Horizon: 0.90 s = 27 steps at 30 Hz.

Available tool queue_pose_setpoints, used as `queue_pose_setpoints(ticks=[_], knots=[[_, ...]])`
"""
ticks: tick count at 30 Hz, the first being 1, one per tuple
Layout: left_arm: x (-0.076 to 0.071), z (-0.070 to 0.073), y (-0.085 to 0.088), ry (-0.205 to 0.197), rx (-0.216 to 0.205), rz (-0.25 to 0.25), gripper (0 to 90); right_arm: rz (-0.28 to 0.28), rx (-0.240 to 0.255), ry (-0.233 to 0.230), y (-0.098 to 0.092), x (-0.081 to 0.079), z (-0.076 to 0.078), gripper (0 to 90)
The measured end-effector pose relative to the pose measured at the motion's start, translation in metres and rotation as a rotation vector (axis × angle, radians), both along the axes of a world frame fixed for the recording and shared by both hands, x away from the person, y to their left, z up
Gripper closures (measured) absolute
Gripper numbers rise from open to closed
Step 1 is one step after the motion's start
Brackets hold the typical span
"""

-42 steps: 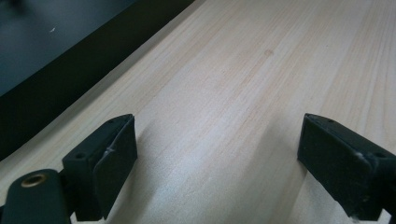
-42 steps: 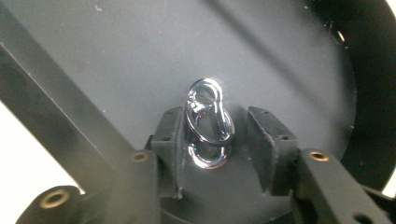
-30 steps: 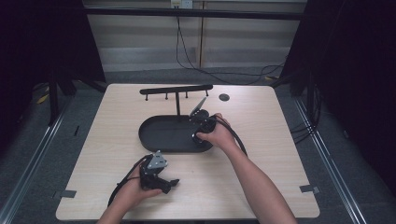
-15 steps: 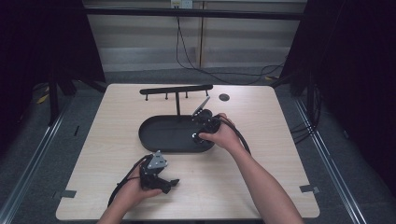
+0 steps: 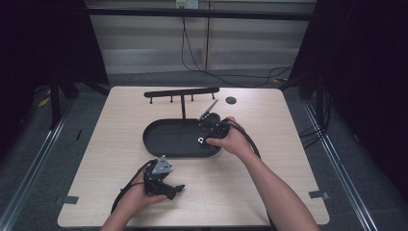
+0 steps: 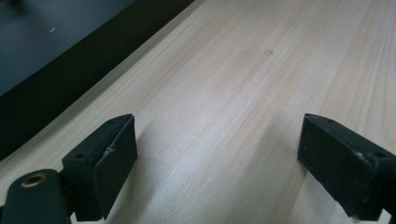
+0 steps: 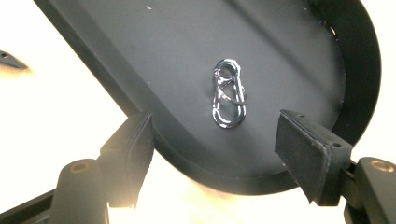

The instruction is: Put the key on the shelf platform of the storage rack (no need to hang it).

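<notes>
The right gripper view reveals one silver carabiner clip (image 7: 228,93) lying inside the single black oval tray (image 5: 163,142), between the spread jaws of the right claw (image 7: 224,144); the high view shows that claw (image 5: 211,130) over the tray's right end. Near the tray, on the bare wooden surface (image 6: 261,70), the left claw (image 6: 215,163) gapes empty.

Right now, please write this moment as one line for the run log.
left gripper: open, over bare table | right gripper: open, above black tray | silver carabiner clip: lying in tray, ungrasped
</notes>
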<state>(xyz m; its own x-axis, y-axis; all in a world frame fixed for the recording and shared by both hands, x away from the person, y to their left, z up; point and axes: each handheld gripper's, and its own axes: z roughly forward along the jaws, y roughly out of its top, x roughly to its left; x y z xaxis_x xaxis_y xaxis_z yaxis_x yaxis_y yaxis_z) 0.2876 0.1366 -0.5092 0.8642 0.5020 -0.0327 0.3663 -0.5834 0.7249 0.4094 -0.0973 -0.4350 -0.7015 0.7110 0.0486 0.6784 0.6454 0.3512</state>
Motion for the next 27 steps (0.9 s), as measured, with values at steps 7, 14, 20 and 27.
queue_pose_setpoints(ticks=[7,14,20,27], knots=[[0.0,0.0,0.0,0.0,-0.001,-0.001,11.6,-0.006,0.009,0.005,-0.007,-0.005,0.006,28.2],[0.0,0.0,0.0,0.001,0.0,-0.001,11.6,-0.013,0.017,0.008,-0.017,-0.01,0.011,28.5],[0.0,0.001,0.001,-0.001,0.013,-0.008,11.6,-0.014,0.031,0.004,-0.025,-0.015,0.013,28.6],[0.0,0.0,0.001,-0.001,0.012,-0.007,11.6,-0.012,0.029,-0.003,-0.03,-0.021,0.015,28.8]])
